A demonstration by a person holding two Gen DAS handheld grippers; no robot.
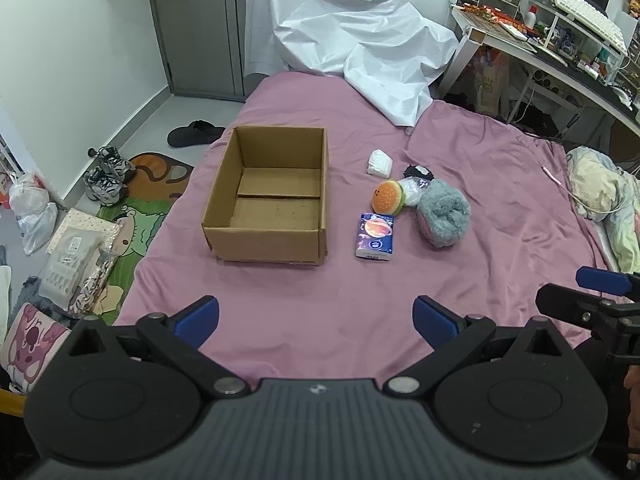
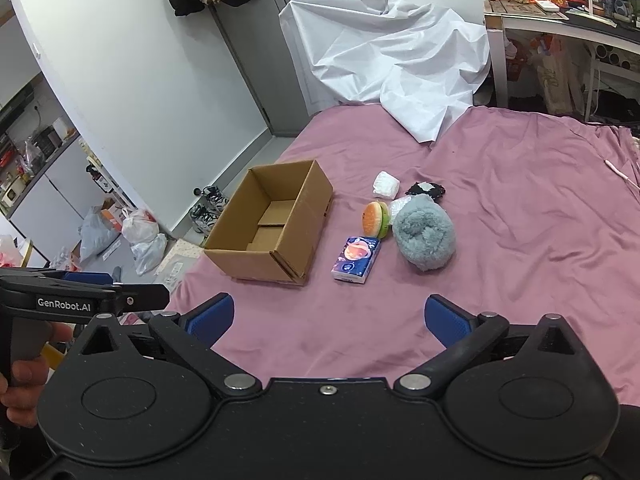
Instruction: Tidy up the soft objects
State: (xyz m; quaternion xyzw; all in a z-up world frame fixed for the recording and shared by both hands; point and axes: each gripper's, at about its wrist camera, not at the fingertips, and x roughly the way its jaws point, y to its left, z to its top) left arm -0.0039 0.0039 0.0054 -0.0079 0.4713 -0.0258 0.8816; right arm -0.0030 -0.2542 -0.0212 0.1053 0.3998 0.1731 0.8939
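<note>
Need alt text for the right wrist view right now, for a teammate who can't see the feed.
The open right gripper hovers over a pink bedsheet, holding nothing. Ahead, an empty cardboard box sits left of a tissue pack, burger plush, fluffy grey bundle, white packet and small black item. The left gripper shows at the left edge.

Open pink bedsheet point(image 1: 320, 312) between both grippers and all objects; unobstructed. Cardboard box point(image 1: 268, 196) open-topped, interior bare, four upright walls. Narrow clear strip between box and tissue pack point(image 1: 375, 236). Right of that: burger plush point(image 1: 388, 197), grey fluffy bundle point(image 1: 443, 212), white packet point(image 1: 379, 162), clustered closely. White sheet point(image 1: 360, 40) piled across far edge.
</note>
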